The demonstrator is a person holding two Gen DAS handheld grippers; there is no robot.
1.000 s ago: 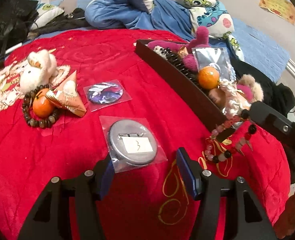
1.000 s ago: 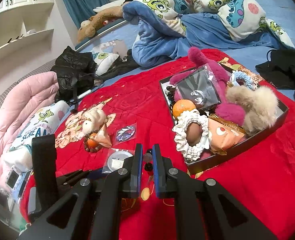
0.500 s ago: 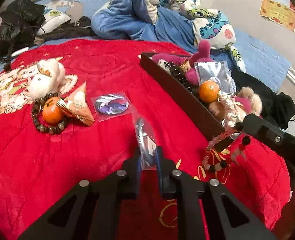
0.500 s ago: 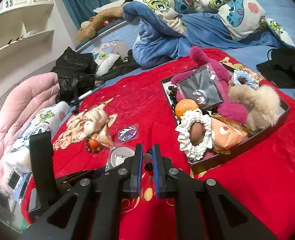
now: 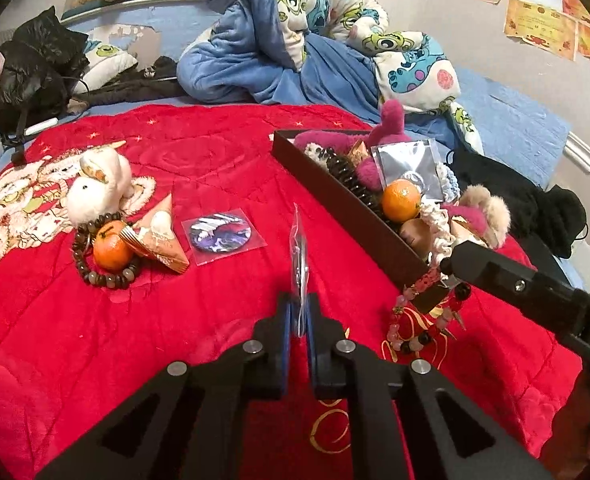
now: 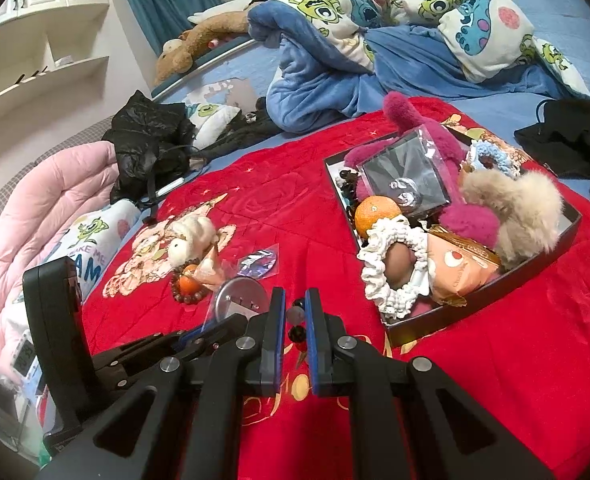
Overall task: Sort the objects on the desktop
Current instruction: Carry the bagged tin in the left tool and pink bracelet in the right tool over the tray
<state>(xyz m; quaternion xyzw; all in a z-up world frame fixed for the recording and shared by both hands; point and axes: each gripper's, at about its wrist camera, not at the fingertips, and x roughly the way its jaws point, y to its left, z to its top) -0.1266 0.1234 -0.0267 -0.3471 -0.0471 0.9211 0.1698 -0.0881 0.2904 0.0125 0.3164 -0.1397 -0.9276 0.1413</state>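
While the round silver badge in its clear plastic sleeve (image 5: pixel 299 256) had lain flat on the red blanket (image 5: pixel 55 320) a second earlier, it now stood edge-up, pinched between the closed fingers of the left gripper (image 5: pixel 299 322) and lifted clear of the cloth. That likely meant the pick was done and the carry to the dark rectangular tray (image 5: pixel 351 208) came next. The tray lay ahead and to the right of the badge, near but apart. The right gripper (image 6: pixel 295 326), beside the tray's near corner, was clamped on a pink-and-black bead bracelet (image 5: pixel 423 312), which dangled above the blanket.
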